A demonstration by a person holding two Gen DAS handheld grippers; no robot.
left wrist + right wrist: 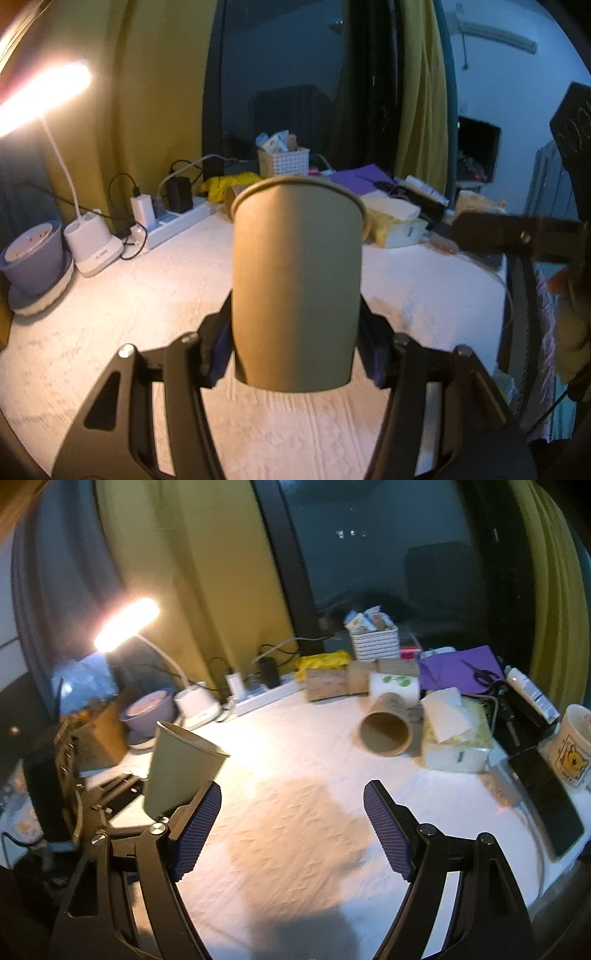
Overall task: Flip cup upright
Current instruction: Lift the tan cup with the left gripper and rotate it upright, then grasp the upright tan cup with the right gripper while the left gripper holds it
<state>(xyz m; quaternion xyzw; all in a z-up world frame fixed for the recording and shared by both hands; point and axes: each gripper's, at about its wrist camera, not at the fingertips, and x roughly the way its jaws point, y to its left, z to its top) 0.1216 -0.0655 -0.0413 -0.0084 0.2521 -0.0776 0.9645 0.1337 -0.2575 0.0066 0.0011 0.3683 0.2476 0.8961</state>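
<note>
left gripper (pixel 295 354) clenches an upright paper cup (pixel 297 284), contents unseen; right gripper (pixel 291 827) released.

Lying open across the middle and near part of the white-covered bench (pixel 295 812), between the right hand-held gripper (pixel 291 827) fingers; crowding the far edge: power strip (pixel 266 696), white basket (pixel 375 642), cardboard boxes (pixel 327 683); blocking the right-hand approach: a brown cup on its side (pixel 386 731), tissue box (pixel 454 746), printed tub (pixel 574 749); hemming in the left: lamp base (pixel 195 705), bowl (pixel 149 710), and the cup (pixel 181 771) gripped in the left hand-held gripper (pixel 295 339).
</note>
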